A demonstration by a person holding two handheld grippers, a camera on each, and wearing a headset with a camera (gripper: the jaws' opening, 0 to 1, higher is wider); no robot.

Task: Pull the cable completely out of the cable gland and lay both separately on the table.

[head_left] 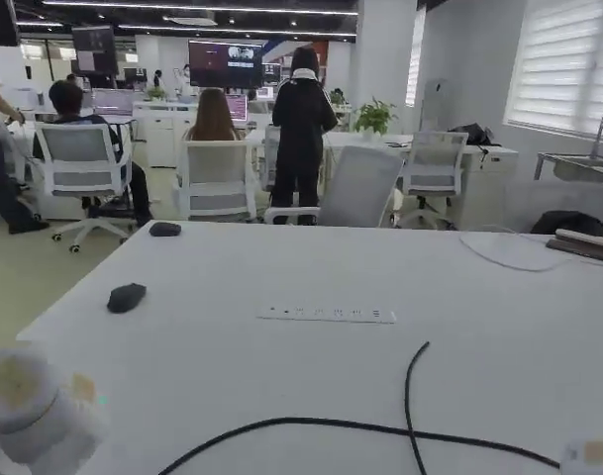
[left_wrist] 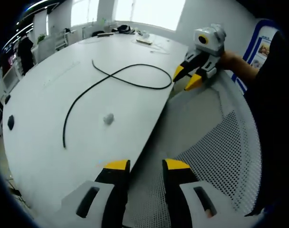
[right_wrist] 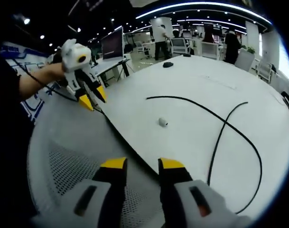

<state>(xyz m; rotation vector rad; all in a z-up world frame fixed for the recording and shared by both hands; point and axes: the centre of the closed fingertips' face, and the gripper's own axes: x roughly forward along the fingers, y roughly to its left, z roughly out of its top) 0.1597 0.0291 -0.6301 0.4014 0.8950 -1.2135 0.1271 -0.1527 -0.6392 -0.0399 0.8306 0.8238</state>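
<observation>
A long black cable (left_wrist: 130, 80) lies in a crossed loop on the white table (left_wrist: 49, 118); it shows as well in the right gripper view (right_wrist: 220, 123) and the head view (head_left: 380, 427). The small pale cable gland (left_wrist: 108, 118) rests by itself on the tabletop, apart from the cable, and can be seen from the other side too (right_wrist: 163, 122). My left gripper (left_wrist: 146, 165) is open and empty, held off the table's near edge. My right gripper (right_wrist: 142, 164) is likewise open with nothing between its jaws. Each one appears in the other's view: right gripper (left_wrist: 187, 78), left gripper (right_wrist: 93, 98).
A white mesh chair seat (left_wrist: 215, 142) lies under both grippers at the table's edge. A flush socket strip (head_left: 326, 315), a black mouse (head_left: 127, 297) and another dark object (head_left: 164, 229) sit farther out. Office chairs and people stand beyond the table.
</observation>
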